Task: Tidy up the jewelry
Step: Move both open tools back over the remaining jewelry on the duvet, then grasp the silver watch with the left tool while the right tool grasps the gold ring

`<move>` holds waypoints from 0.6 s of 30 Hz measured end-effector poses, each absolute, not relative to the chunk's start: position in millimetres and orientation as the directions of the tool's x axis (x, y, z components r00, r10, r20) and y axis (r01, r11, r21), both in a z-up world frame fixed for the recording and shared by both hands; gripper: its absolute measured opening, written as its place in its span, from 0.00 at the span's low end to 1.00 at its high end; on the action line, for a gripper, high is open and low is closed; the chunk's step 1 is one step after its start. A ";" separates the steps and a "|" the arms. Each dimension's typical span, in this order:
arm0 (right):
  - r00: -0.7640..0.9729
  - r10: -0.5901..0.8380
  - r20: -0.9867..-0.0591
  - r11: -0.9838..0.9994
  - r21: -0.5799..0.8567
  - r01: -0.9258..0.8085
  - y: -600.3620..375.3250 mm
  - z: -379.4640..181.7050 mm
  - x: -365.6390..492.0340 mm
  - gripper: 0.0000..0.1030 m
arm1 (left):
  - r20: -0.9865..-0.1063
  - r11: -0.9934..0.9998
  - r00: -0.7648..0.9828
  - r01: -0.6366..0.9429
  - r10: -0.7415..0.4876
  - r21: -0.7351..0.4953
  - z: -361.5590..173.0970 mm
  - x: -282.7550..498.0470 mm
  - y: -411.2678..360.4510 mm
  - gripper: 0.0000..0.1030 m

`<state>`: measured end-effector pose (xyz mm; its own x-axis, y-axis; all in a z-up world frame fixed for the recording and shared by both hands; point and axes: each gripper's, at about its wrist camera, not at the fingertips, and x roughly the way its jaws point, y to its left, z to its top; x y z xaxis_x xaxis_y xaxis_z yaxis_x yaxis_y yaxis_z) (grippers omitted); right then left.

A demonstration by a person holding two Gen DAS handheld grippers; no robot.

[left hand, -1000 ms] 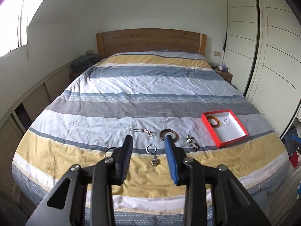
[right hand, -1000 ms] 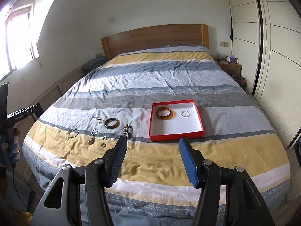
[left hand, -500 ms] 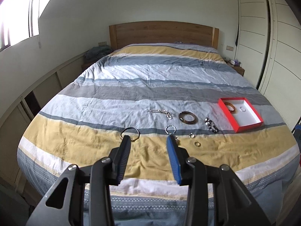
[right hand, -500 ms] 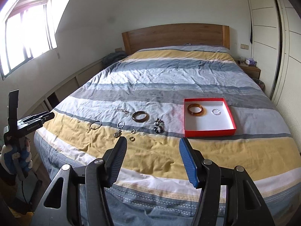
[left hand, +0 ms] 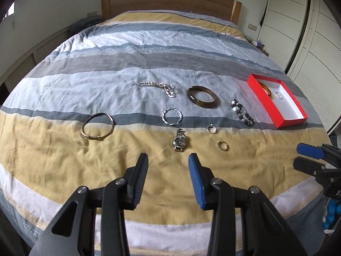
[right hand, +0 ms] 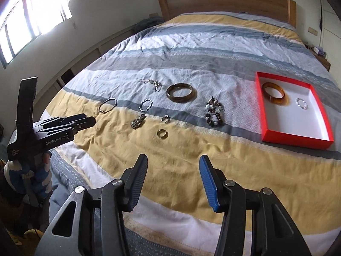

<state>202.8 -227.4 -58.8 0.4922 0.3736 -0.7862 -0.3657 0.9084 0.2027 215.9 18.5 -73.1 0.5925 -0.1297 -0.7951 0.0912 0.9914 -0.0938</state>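
Observation:
Loose jewelry lies on the striped bedcover: a dark brown bangle [left hand: 200,104], a silver chain [left hand: 162,86], a twisted silver bracelet [left hand: 163,116], a thin metal bangle [left hand: 93,137], a watch [left hand: 180,141], a beaded bracelet [left hand: 242,113], a silver ring [left hand: 212,129] and a gold ring [left hand: 223,145]. The red box [right hand: 296,141] holds an amber bangle [right hand: 277,101] and a small silver bracelet [right hand: 302,103]. My left gripper [left hand: 168,155] hangs open just short of the watch. My right gripper [right hand: 173,156] is closing on nothing, short of the gold ring [right hand: 162,133].
A wooden headboard [left hand: 170,2] closes the far end of the bed and white wardrobe doors [left hand: 315,32] run along the right. A gloved hand [right hand: 25,170] holds the left gripper [right hand: 85,120] at the bed's left front corner. The right gripper [left hand: 307,157] shows at the right edge.
Both grippers have dropped down and in toward the bed, so the jewelry now lies close in front of them. The right jaws have narrowed a little.

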 end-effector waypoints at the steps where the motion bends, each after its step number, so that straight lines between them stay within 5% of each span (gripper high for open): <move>1: 0.478 0.377 -0.793 0.904 0.204 -0.374 -222.2 -66.6 210.1 0.48 | -0.800 0.989 0.582 0.105 -0.144 -0.101 -79.0 222.8 15.3 0.36; 15: 0.344 0.419 -0.840 0.859 0.244 -0.450 -179.6 -141.1 270.0 0.43 | -0.859 0.980 0.486 0.185 -0.159 -0.076 -144.5 290.8 -3.5 0.36; 18: 0.334 0.421 -0.843 0.851 0.241 -0.466 -173.2 -148.7 276.7 0.42 | -0.863 0.976 0.482 0.212 -0.153 -0.054 -150.0 295.4 -4.9 0.24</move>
